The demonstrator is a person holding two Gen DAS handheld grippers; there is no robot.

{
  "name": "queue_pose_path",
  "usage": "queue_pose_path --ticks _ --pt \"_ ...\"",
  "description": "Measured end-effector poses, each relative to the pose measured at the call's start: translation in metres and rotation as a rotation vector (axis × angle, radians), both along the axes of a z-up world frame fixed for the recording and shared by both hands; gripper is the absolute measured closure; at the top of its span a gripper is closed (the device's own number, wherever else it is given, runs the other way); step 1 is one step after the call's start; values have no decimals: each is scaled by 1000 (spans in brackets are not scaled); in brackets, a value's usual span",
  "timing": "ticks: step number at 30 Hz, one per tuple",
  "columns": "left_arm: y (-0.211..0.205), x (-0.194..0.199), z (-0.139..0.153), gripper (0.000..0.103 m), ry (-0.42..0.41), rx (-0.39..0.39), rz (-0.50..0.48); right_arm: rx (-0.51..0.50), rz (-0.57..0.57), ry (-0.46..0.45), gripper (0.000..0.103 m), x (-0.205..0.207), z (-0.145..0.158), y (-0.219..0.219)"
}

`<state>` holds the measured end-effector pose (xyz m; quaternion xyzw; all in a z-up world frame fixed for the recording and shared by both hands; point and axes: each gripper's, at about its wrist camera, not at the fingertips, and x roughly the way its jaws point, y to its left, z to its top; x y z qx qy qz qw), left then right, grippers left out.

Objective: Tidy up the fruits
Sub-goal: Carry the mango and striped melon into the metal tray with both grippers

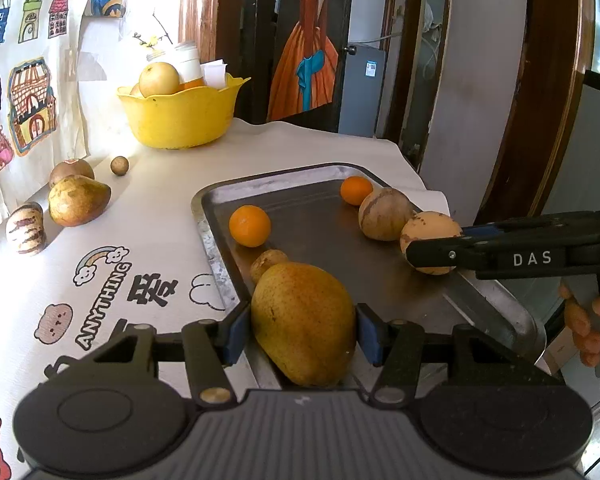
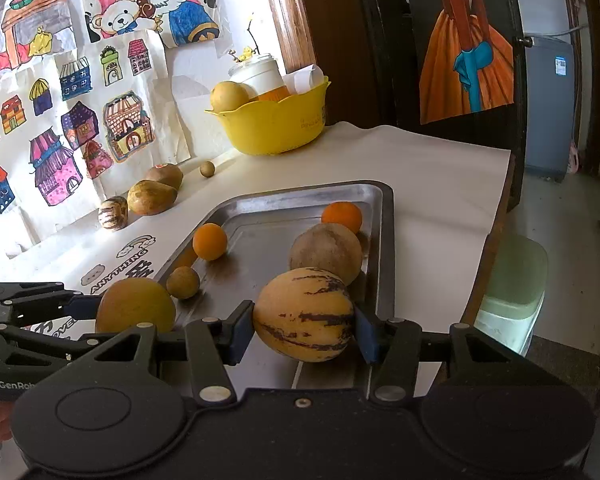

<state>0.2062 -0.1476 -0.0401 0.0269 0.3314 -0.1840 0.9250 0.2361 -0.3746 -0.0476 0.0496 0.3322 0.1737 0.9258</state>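
My left gripper (image 1: 302, 330) is shut on a yellow-brown pear (image 1: 304, 320), its blue pads pressed to both sides, over the near left corner of the metal tray (image 1: 204, 216). My right gripper (image 2: 304, 330) is shut on a pale yellow melon with purple stripes (image 2: 304, 314) over the tray's near right side (image 2: 386, 240). Lying in the tray are two oranges (image 2: 209, 241) (image 2: 342, 216), a round tan fruit (image 2: 326, 254) and a small brown fruit (image 2: 183, 282). Whether the held fruits touch the tray I cannot tell.
By the wall on the white printed cloth lie another pear (image 1: 78, 200), a striped melon (image 1: 25, 229), a brown round fruit (image 1: 71, 170) and a small brown ball (image 1: 119, 165). A yellow bowl (image 1: 180, 116) with fruit and cups stands at the back. The table edge drops off right of the tray.
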Motion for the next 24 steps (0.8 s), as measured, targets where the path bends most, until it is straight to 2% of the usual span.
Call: queue_pose_path --ticks 9,15,24 --pt "3 -3 2 43 17 -28 16 1 -4 -4 47 -5 2 -1" --pt "10 -9 10 38 4 -59 24 6 -11 -26 47 -11 11 -3" --pt "35 -26 30 28 -35 -127 113 -35 -53 -103 34 -33 32 1"
